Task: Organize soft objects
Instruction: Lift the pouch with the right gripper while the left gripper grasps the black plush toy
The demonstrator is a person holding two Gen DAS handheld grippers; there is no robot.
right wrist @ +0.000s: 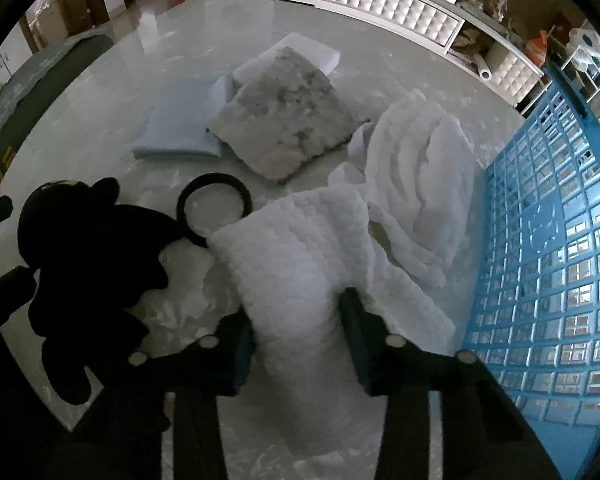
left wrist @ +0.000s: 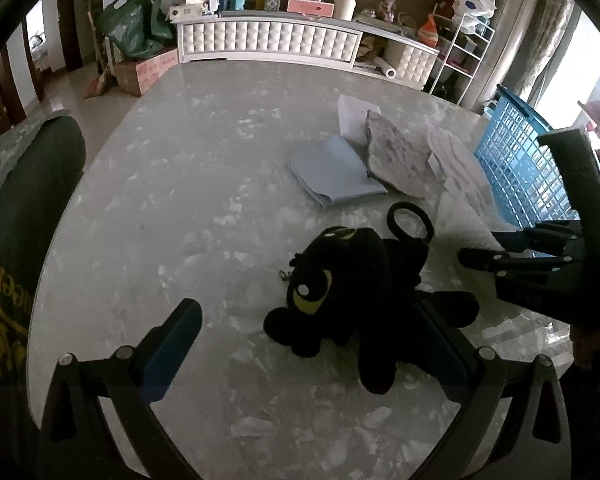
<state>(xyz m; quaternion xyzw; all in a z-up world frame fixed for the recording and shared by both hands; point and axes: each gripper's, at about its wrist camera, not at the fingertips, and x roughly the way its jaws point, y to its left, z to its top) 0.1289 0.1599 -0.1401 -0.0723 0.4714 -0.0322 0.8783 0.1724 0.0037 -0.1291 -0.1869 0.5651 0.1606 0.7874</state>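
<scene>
A black plush dragon (left wrist: 352, 288) with yellow eyes lies on the marble table (left wrist: 180, 184), close in front of my open left gripper (left wrist: 312, 340); its right finger is partly hidden behind the plush. The plush also shows at left in the right wrist view (right wrist: 92, 264), with a black ring (right wrist: 214, 208) beside it. My right gripper (right wrist: 296, 316) is shut on a white quilted cloth (right wrist: 300, 256) and also shows in the left wrist view (left wrist: 484, 258). A crumpled white towel (right wrist: 424, 184), a grey mottled cloth (right wrist: 284, 112) and a folded light blue cloth (right wrist: 180, 128) lie beyond.
A blue plastic lattice basket (right wrist: 548, 248) stands at the table's right side, close to my right gripper. A dark green chair back (left wrist: 24, 208) is at the table's left. A white tufted cabinet (left wrist: 268, 40) with clutter lies beyond the table.
</scene>
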